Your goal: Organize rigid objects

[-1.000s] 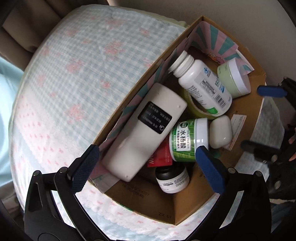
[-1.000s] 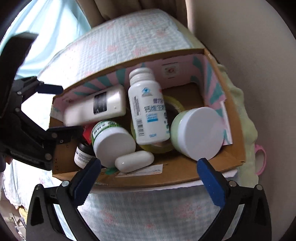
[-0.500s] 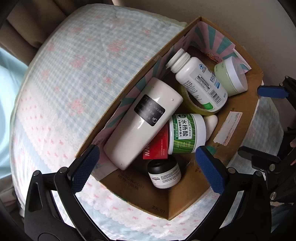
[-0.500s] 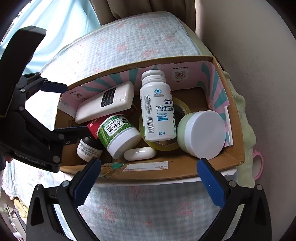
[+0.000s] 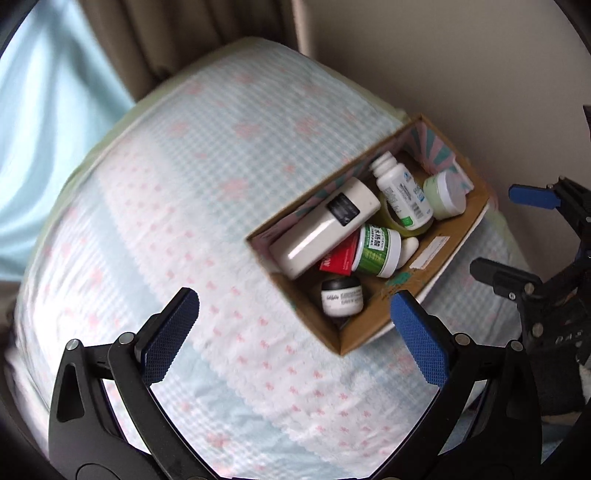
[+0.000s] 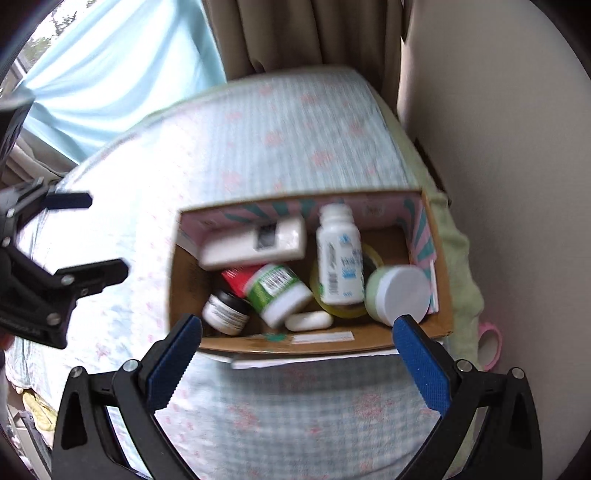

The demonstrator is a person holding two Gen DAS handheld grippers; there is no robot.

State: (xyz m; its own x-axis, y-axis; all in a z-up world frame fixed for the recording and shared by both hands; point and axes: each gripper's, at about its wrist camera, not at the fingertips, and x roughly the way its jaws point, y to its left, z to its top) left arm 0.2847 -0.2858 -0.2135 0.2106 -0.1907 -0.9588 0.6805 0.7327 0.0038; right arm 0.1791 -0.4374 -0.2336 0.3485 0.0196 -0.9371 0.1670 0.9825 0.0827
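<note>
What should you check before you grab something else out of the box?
1. Left gripper open, holding nothing: ok.
2. Right gripper open, holding nothing: ok.
3. Cardboard box sits flat on the checked cloth: ok.
4. White pill bottle lying on top, free to lift: ok.
5. Small dark jar wedged in the corner under the green jar: not ok.
6. Picture sharp enough to aim: not ok, blurry.

A bedroom at home: a pastel checked blanket (image 5: 192, 206) covers the bed, with curtains (image 6: 295, 33) hanging behind.
</note>
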